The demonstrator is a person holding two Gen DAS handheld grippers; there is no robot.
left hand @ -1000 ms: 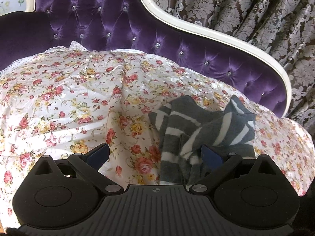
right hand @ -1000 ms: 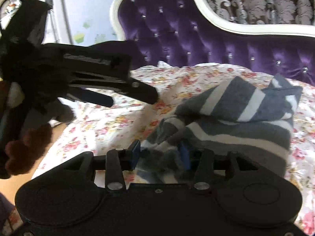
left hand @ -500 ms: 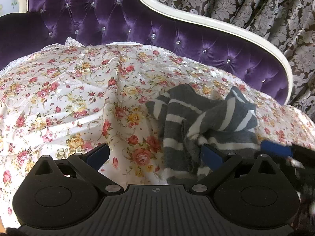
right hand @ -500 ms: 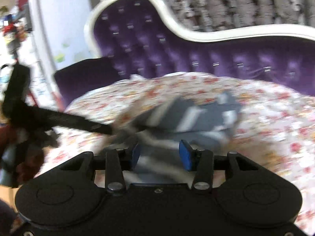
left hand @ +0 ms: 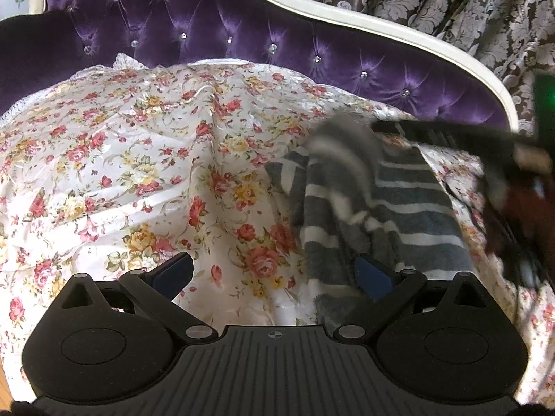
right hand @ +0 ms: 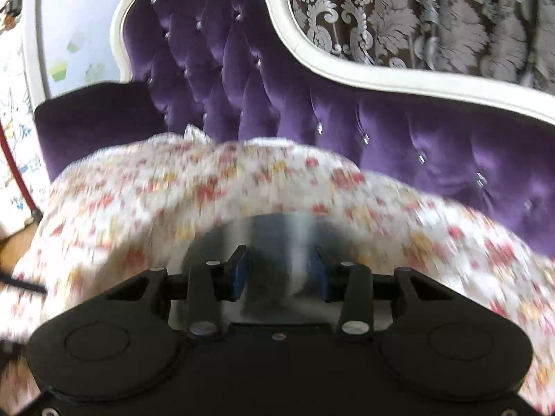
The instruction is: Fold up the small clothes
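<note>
while the left claw [left hand: 274, 272] hung over the floral sheet [left hand: 138, 159] with its blue pads spread wide apart and nothing pressed between them, the grey-and-white striped garment [left hand: 392, 208] lay crumpled on that sheet toward the right side of the left wrist view. the claw's right pad sat just over the garment's near edge, though whether it touched the cloth could not be told. one end of the garment was lifted off the sheet and blurred, up where the dark shape of the right claw [left hand: 385, 128] reached in from the right edge.

in the right wrist view the right claw [right hand: 279, 274] had a fold of the striped garment [right hand: 277, 239] between its blue pads, a pale stripe running down through the gap; its jaws were closing on the fabric, and the cloth looked pinched there. the sheet around it was smeared by motion blur.

behind the sheet rose the purple tufted sofa back [left hand: 215, 34] with its studded buttons and curved white frame [left hand: 347, 20], and behind that hung a dark damask curtain [left hand: 433, 3] with a silver leaf pattern.
</note>
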